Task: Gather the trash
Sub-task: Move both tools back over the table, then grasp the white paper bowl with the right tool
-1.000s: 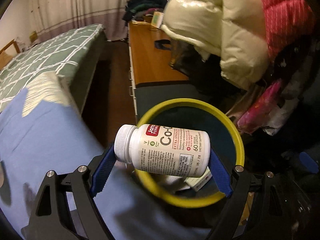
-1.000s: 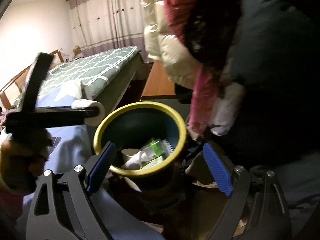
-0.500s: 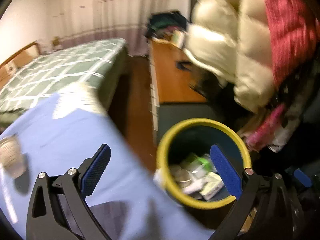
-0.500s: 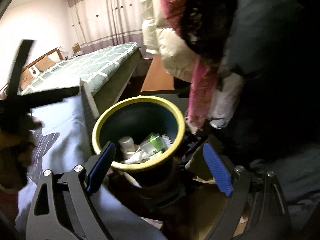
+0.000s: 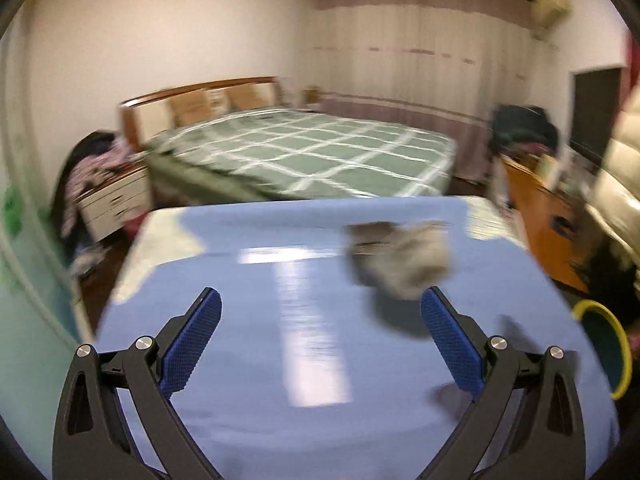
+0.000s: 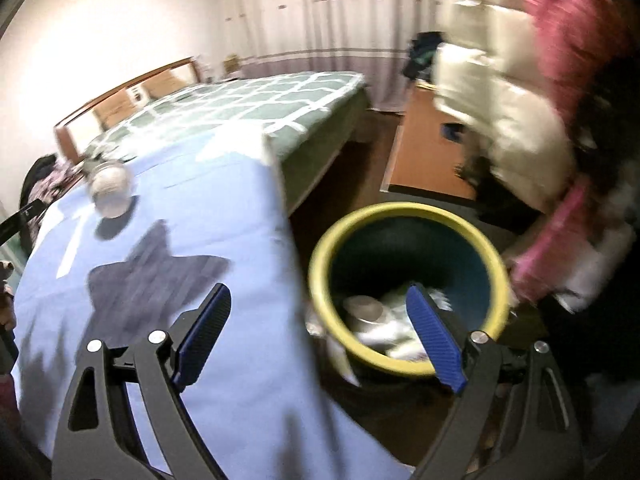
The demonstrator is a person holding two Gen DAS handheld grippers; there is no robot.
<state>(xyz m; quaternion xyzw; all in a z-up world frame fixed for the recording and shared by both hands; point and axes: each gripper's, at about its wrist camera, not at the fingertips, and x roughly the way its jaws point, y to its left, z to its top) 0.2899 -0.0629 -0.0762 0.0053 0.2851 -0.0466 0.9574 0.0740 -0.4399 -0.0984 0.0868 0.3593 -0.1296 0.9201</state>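
Left wrist view first: your left gripper [image 5: 320, 336] hangs over the blue worktop [image 5: 280, 320] with its fingers [image 5: 192, 336] spread wide and nothing between them. Just beyond the right finger lies a crumpled grey wad [image 5: 404, 258], badly blurred, which looks like the next piece of trash; what exactly it is I cannot tell. At the far right edge of that view you can see a sliver of the yellow-rimmed bin [image 5: 618, 348], and past the worktop stands the bed [image 5: 312, 152].

In the right wrist view, your right gripper [image 6: 320, 336] also has its fingers [image 6: 434, 344] apart and empty. It straddles the worktop edge, the left finger over the blue cloth and the right finger over the mouth of the bin [image 6: 404, 216], where pale rubbish already sits at the bottom. Farther back on the cloth is the same wad [image 6: 110, 186], close to the far left side of the worktop.

The risks, as I judge them: both views are smeared, so a grab made now could close on air or on the cloth. The wad looks light and loose; a glancing finger could push it off the worktop. Pinching the cloth along with it would drag the cover. Carrying it across, a weak hold could drop it short of the bin, onto the floor between worktop and rim.
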